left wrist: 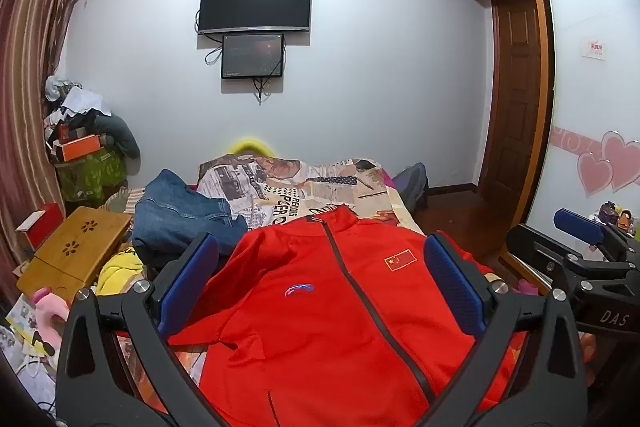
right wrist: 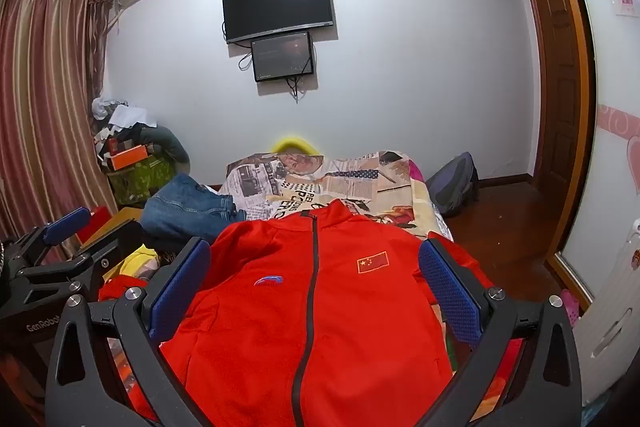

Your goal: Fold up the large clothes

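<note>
So the red zip jacket [left wrist: 320, 315] is lying front-up on the bed [left wrist: 384, 199], zipped to the collar, collar pointing at the far wall, little flag patch on one side of the chest and a logo on the other. Both tools are hovering above its lower half and neither has hold of anything — the left hand-held gripper [left wrist: 320, 291] has its blue pads spread wide with the jacket showing between them, and the right hand-held gripper [right wrist: 316, 291] is the same story, jaws wide apart over the fabric. Looks to me like the very start: garment laid out, no fold made yet. Next move is probably grabbing a sleeve or side edge and bringing it across toward the zipper — that means dropping down to the cloth and pinching just one layer. There's a pile of jeans [left wrist: 180, 215] right beside the jacket's shoulder, so that side has less room to work.
</note>
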`<move>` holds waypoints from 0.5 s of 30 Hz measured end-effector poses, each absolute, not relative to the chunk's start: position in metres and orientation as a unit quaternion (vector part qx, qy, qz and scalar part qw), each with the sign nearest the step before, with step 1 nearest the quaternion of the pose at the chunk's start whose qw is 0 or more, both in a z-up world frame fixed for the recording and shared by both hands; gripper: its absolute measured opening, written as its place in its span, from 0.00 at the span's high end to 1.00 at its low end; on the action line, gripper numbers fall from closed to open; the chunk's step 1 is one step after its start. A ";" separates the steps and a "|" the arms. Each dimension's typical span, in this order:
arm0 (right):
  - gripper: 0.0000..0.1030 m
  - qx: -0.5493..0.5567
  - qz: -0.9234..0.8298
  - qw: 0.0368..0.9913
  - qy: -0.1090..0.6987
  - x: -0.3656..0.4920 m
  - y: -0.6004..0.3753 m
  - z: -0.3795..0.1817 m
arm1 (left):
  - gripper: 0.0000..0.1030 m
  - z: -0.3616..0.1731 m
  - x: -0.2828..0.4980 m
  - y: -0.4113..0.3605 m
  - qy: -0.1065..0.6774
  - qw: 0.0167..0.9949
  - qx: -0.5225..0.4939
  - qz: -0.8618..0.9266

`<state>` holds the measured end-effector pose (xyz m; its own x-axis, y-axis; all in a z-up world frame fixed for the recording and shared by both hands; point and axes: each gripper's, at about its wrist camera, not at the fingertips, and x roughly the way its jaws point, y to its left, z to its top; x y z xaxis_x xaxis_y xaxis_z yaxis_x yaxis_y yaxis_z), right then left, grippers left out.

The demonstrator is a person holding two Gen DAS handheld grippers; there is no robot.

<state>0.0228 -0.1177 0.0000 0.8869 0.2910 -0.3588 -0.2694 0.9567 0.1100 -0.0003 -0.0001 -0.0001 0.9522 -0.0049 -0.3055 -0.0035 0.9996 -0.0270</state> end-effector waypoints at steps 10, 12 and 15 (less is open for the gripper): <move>0.00 0.028 0.144 0.971 0.189 0.023 -0.117 -0.002 | 0.00 -0.005 0.000 -0.004 0.164 0.986 -0.017 0.002; 0.00 0.030 0.145 0.970 0.191 0.024 -0.117 -0.002 | 0.00 -0.005 0.005 0.002 0.168 0.986 -0.018 0.001; 0.00 0.029 0.145 0.970 0.191 0.023 -0.116 -0.002 | 0.00 -0.006 0.006 0.003 0.167 0.986 -0.018 0.003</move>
